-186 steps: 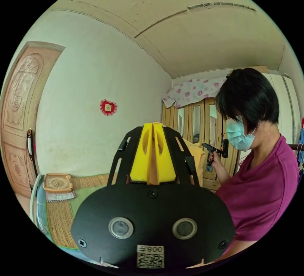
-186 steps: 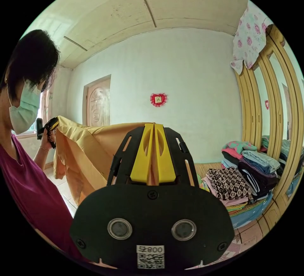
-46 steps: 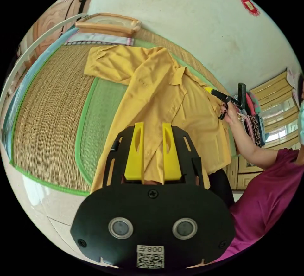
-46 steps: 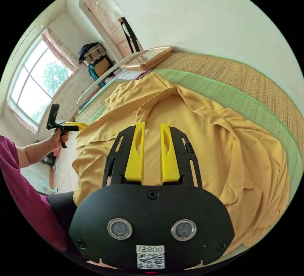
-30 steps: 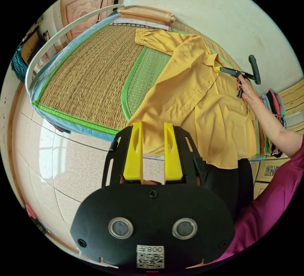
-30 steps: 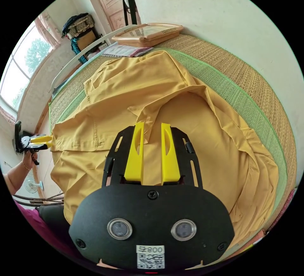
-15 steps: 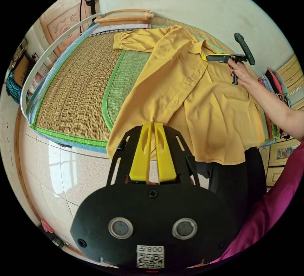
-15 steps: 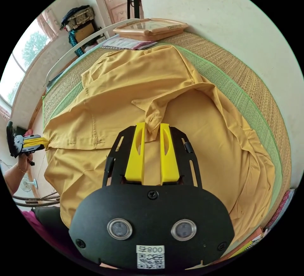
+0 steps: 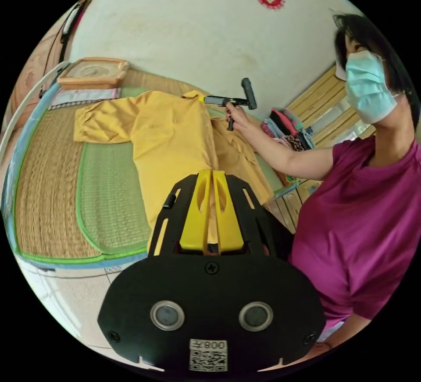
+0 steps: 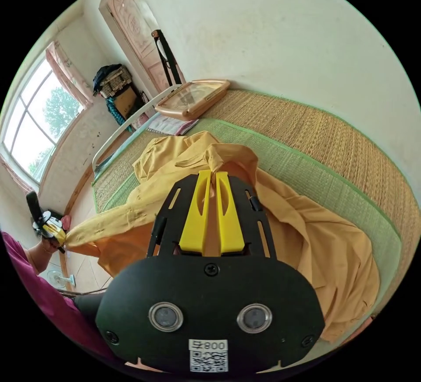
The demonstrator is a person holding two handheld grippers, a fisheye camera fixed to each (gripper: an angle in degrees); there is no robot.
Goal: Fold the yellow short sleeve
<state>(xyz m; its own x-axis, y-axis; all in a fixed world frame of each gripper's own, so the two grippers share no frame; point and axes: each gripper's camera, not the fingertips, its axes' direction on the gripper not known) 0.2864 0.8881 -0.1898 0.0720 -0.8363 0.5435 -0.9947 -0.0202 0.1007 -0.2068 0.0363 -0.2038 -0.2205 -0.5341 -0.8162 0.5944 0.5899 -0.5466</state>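
My left gripper (image 9: 212, 174) is clamped on the hem edge of the yellow shirt (image 9: 171, 141), its two jaws pressed together over the cloth. My right gripper (image 10: 212, 174) pinches the collar end, jaws closed on a bunched fold. The shirt lies across the straw mat (image 9: 48, 189) on the bed, one sleeve spread flat toward a framed picture (image 9: 92, 71). A pile of folded clothes (image 9: 287, 125) sits beyond my right hand (image 9: 237, 114).

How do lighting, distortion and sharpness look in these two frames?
Left gripper view: fisheye bends the mat edge; even light; yellow shirt sharp. Right gripper view: the window is overexposed; wall and mat curve; tool is sharp.
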